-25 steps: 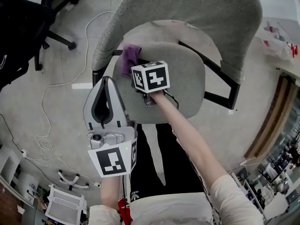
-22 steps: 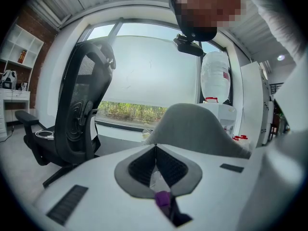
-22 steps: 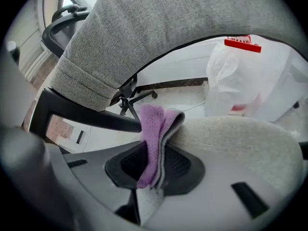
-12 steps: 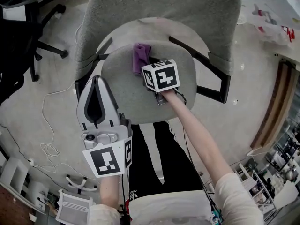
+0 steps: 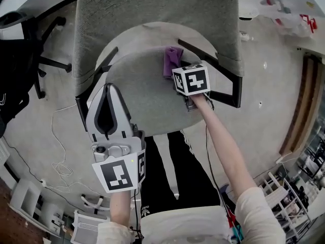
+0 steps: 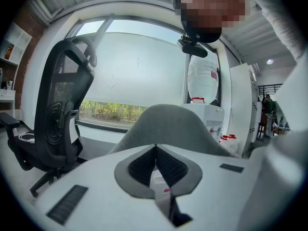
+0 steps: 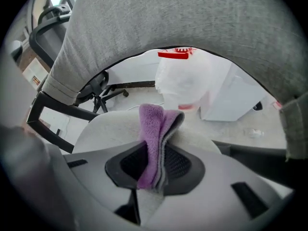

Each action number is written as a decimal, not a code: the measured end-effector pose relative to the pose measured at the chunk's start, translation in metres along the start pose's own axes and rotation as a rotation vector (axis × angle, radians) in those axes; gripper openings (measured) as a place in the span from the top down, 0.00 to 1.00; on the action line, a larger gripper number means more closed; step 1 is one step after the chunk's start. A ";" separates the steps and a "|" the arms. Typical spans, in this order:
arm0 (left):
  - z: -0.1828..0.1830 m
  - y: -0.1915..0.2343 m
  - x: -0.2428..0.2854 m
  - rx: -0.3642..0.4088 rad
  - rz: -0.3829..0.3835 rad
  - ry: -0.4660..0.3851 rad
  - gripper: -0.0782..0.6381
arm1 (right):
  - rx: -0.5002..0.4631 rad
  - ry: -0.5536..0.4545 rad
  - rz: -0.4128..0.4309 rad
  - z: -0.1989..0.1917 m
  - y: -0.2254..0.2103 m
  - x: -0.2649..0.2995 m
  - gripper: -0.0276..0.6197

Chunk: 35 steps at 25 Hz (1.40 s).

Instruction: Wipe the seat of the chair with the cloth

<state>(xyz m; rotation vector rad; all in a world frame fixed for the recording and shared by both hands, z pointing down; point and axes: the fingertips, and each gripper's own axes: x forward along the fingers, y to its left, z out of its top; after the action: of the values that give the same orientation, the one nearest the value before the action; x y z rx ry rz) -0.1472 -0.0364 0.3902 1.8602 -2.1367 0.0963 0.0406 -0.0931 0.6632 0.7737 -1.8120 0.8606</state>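
Note:
A grey office chair with a rounded seat (image 5: 142,100) and tall backrest (image 5: 152,14) stands in front of me. A purple cloth (image 5: 171,61) lies on the far right part of the seat, pinched by my right gripper (image 5: 175,70). In the right gripper view the folded cloth (image 7: 155,143) stands between the shut jaws of that gripper (image 7: 155,170), over the seat (image 7: 110,129). My left gripper (image 5: 107,93) hovers at the seat's left front edge with its jaws shut and nothing between them (image 6: 155,150).
Black armrests (image 5: 231,90) flank the seat. Another black office chair (image 5: 25,50) stands at the left, with white cables (image 5: 61,156) on the floor. White bags and a red item (image 5: 289,14) lie at the far right. A low white rack (image 5: 84,227) sits near my feet.
My right gripper has slid the purple cloth across the seat's back, from the left side toward the right. The left gripper has stayed near the front left edge.

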 end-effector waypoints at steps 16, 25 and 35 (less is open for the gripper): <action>-0.002 -0.017 0.001 0.019 -0.025 0.013 0.87 | -0.005 0.042 -0.225 -0.022 -0.090 -0.034 0.82; -0.001 -0.014 -0.004 0.025 -0.013 0.013 0.87 | -0.051 0.046 -0.287 -0.020 -0.093 -0.036 0.82; 0.000 0.014 -0.018 0.012 0.054 -0.001 0.87 | 0.082 -0.088 -0.206 0.006 -0.069 -0.066 0.82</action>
<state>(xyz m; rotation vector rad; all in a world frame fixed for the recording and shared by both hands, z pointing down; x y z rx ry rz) -0.1588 -0.0174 0.3873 1.8097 -2.1919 0.1207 0.1158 -0.1274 0.6154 1.0462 -1.7449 0.7796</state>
